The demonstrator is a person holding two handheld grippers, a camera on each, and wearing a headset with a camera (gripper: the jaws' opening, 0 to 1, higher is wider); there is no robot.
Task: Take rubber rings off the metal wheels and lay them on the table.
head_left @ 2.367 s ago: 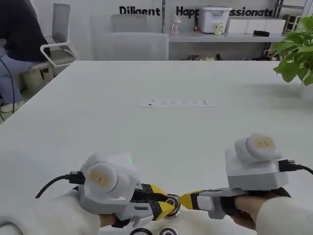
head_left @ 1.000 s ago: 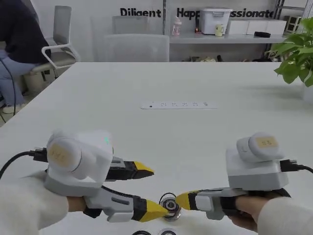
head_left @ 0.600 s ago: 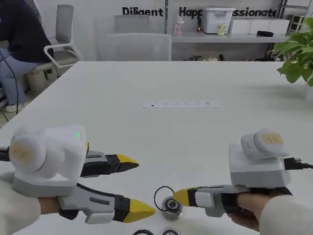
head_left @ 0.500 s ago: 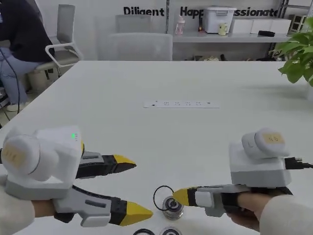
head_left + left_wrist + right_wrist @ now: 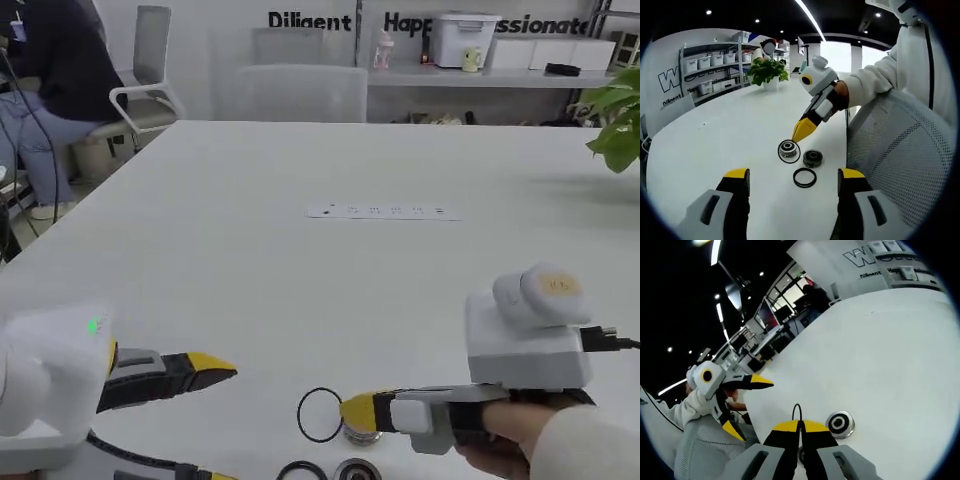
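Note:
A small metal wheel [image 5: 360, 432] stands on the white table [image 5: 330, 280], just under the tip of my right gripper [image 5: 352, 410]. That gripper is shut, and a thin black rubber ring [image 5: 320, 413] hangs from its tips, off the wheel. In the right gripper view the ring [image 5: 796, 412] juts out from the shut gripper [image 5: 800, 426], with a wheel [image 5: 840, 422] beside it. My left gripper [image 5: 212, 425] is open at the lower left, well clear. In its own view the left gripper [image 5: 795, 175] faces the ring [image 5: 789, 160], the wheel [image 5: 788, 148] and the right gripper [image 5: 799, 134].
A second wheel [image 5: 355, 470] and a loose black ring [image 5: 300, 470] lie at the table's near edge; they show again as wheel [image 5: 812, 158] and ring [image 5: 805, 177]. A power strip [image 5: 385, 211] sits mid-table. A plant [image 5: 620, 130] stands far right, chairs behind.
My left gripper has opened and drawn back to the left, away from the wheel. The ring has come off the wheel and stays at the right gripper's tip. The head camera has shifted.

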